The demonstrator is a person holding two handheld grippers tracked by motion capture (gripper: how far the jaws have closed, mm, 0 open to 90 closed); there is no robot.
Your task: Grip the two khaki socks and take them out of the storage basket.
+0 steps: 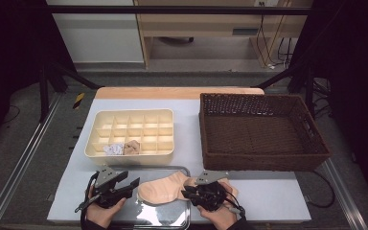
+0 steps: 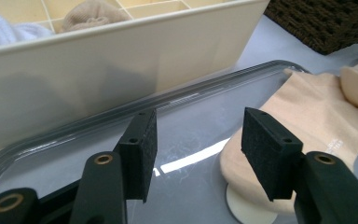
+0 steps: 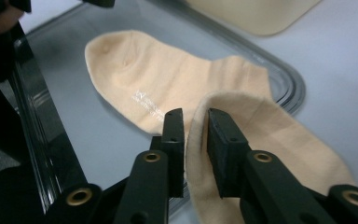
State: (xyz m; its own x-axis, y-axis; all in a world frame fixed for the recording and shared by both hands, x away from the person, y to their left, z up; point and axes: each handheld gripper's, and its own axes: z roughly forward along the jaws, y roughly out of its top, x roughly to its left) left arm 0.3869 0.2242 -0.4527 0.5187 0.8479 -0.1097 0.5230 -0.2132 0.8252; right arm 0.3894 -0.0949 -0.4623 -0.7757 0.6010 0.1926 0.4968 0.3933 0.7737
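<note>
Peach sock (image 1: 160, 189) with tiny white letters, on a shiny grey tray (image 1: 172, 218). Cream box (image 1: 130, 154) with square compartments; white bundle (image 1: 113, 149) and tan bundle (image 1: 132, 147) inside. Dark brown woven basket (image 1: 263, 160). Pale blue-grey counter (image 1: 268, 194) with a light wood edge. Black tongs (image 3: 196, 135) with brass-coloured rivets.
</note>
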